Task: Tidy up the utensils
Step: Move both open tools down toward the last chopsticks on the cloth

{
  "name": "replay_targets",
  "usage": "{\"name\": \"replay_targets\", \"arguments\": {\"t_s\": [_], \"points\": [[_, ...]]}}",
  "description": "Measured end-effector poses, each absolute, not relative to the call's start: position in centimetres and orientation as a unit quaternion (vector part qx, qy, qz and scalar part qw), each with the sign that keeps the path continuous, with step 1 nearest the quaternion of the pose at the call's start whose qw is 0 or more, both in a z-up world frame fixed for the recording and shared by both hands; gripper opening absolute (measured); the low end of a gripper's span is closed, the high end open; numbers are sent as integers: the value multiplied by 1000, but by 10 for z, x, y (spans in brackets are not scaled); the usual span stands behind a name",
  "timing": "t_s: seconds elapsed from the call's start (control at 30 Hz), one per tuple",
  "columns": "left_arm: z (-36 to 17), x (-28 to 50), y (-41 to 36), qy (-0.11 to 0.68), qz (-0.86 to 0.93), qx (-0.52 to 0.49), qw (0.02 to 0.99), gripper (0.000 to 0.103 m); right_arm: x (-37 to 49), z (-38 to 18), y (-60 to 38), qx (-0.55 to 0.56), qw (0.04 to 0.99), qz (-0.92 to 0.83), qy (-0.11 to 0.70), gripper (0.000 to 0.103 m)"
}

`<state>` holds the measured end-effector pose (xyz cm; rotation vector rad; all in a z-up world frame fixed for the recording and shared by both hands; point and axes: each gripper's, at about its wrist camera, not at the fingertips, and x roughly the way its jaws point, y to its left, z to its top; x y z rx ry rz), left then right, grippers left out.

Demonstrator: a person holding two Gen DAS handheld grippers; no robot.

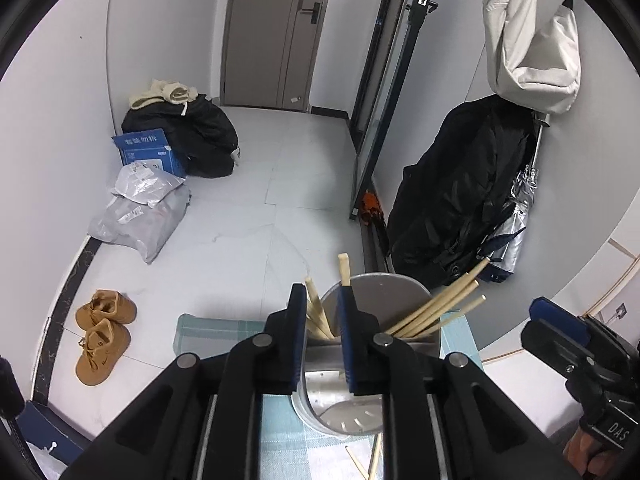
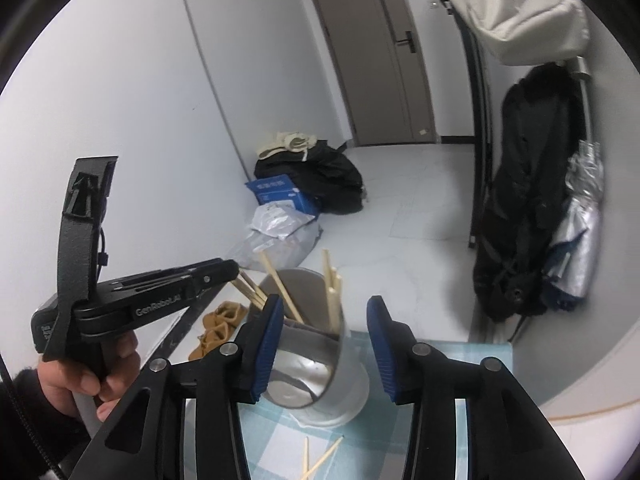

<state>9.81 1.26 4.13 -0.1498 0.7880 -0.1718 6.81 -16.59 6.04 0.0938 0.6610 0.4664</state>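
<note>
The left gripper has its fingers slightly parted with pale wooden chopsticks standing loose between them; whether the pads touch them cannot be told. The sticks lean in a metal holder with a divider, just ahead of the fingertips. "GenRobot.AI" is printed on the left gripper's side. The right gripper has its fingers spread, empty, and the holder sits between them on a checked cloth. Two loose sticks lie on the cloth beneath the fingers.
</note>
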Motion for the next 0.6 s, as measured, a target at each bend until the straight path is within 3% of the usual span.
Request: {"name": "replay_targets", "arguments": {"t_s": [0.37, 0.43, 0.57, 0.6], "points": [[60, 62, 14, 350, -34, -78, 933, 41, 37, 62, -184, 64, 927, 217, 299, 59], [62, 53, 17, 347, -26, -90, 933, 53, 30, 60, -186, 67, 929, 217, 292, 62], [64, 40, 16, 339, -19, -86, 937, 58, 14, 56, -191, 72, 934, 213, 279, 67], [64, 38, 16, 337, -16, -86, 938, 64, 11, 55, -192, 73, 935, 212, 277, 69]]}}
